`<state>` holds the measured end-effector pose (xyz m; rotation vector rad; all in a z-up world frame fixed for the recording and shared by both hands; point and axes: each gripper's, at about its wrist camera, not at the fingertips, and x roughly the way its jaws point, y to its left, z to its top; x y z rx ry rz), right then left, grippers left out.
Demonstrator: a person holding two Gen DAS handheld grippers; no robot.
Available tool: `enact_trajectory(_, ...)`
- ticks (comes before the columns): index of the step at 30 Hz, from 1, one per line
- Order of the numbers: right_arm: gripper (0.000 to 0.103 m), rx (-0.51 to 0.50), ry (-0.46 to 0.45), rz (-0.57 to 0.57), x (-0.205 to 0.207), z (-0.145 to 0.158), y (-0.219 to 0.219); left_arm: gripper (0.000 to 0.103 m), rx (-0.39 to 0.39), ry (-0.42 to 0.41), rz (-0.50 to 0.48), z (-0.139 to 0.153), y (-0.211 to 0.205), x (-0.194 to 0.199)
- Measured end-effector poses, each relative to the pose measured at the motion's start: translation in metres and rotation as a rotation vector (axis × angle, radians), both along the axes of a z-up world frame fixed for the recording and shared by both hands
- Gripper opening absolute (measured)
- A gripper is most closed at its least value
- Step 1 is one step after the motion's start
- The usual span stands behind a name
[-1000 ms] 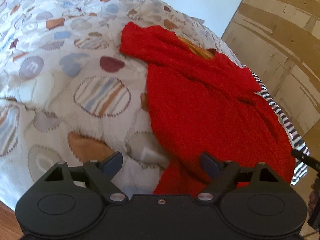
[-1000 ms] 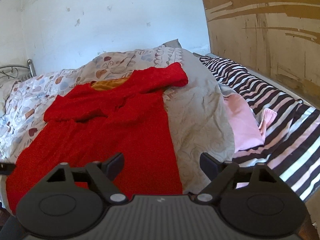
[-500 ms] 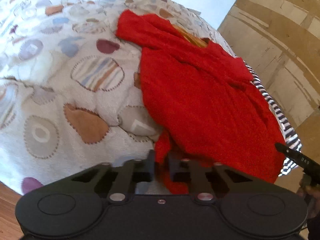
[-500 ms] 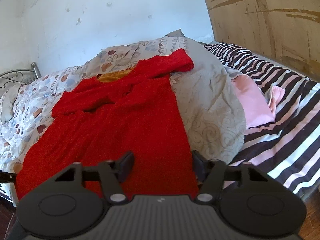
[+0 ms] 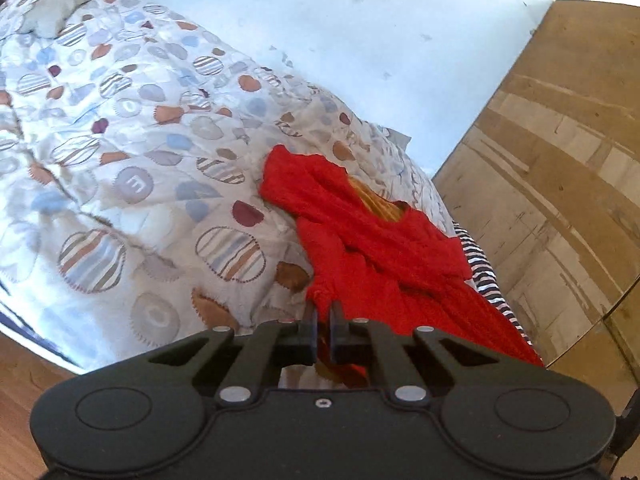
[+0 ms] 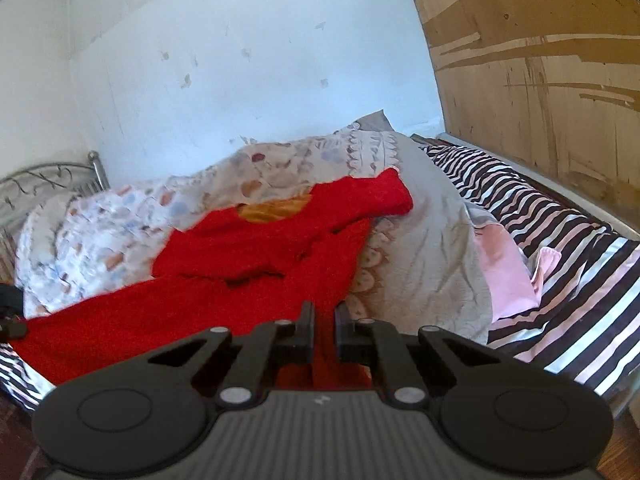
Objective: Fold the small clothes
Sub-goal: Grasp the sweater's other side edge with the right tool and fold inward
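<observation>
In the left wrist view, the left gripper points along the near edge of the bed, its fingers pinched tight on a bunched corner of the red sweater, with fabric showing between and just behind the pads. The sweater is a fuzzy knit, rumpled, with one sleeve reaching toward the wall and an orange lining at the neck. It lies on a quilted blanket printed with striped and plain ovals, which covers the wide part of the bed to the left of the sweater. A wooden panel stands close on the right. In the right wrist view, the right gripper is likewise clamped on the sweater's near hem, red cloth filling the narrow gap. Right of the sweater lies plain grey cloth, then a pink garment on a striped sheet at the bed's right edge.
</observation>
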<state>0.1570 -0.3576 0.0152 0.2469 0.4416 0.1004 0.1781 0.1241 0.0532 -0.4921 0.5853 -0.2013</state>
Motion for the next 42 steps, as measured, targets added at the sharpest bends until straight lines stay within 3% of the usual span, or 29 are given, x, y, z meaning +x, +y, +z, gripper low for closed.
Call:
enact_trajectory(7, 0.009, -0.003, 0.038, 0.007, -0.032, -0.002, 0.01, 0.003, -0.006, 0.034, 0.038, -0.013, 0.011, -0.039)
enact_trajectory(13, 0.01, -0.002, 0.127, -0.027, -0.036, -0.034, 0.009, 0.004, -0.008, 0.126, 0.058, -0.046, 0.019, -0.043)
enact_trajectory(16, 0.012, 0.015, 0.135, -0.022, -0.034, -0.041, 0.006, 0.005, 0.021, 0.125, 0.038, -0.052, 0.014, -0.04)
enact_trajectory(18, 0.013, 0.008, 0.139, -0.029, -0.03, -0.043, 0.005, 0.023, 0.072, 0.116, 0.027, -0.051, 0.009, -0.037)
enact_trajectory(20, 0.022, -0.008, 0.137, -0.033, -0.023, -0.044, 0.005, 0.04, 0.084, 0.125, 0.017, -0.051, 0.008, -0.031)
enact_trajectory(21, 0.033, -0.006, 0.135, -0.027, -0.019, -0.045, 0.004, 0.049, 0.089, 0.122, 0.016, -0.05, 0.007, -0.026)
enact_trajectory(22, 0.044, -0.009, 0.13, -0.024, -0.015, -0.045, 0.004, 0.052, 0.099, 0.12, 0.018, -0.05, 0.007, -0.021)
enact_trajectory(24, 0.05, -0.028, 0.118, -0.021, -0.003, -0.045, 0.005, 0.063, 0.126, 0.104, 0.022, -0.049, 0.006, -0.006)
enact_trajectory(28, 0.064, -0.048, 0.096, -0.004, 0.037, -0.045, 0.005, 0.07, 0.156, 0.083, 0.009, -0.05, 0.002, 0.038)
enact_trajectory(35, 0.062, -0.036, 0.084, -0.034, 0.121, -0.049, -0.002, 0.071, 0.213, 0.057, -0.067, -0.061, -0.017, 0.134)
enact_trajectory(41, 0.056, -0.02, 0.1, -0.034, 0.169, -0.056, -0.01, 0.071, 0.221, 0.076, -0.095, -0.07, -0.029, 0.187)
enact_trajectory(42, 0.048, -0.025, 0.104, -0.027, 0.173, -0.057, -0.011, 0.07, 0.217, 0.086, -0.1, -0.073, -0.031, 0.194)
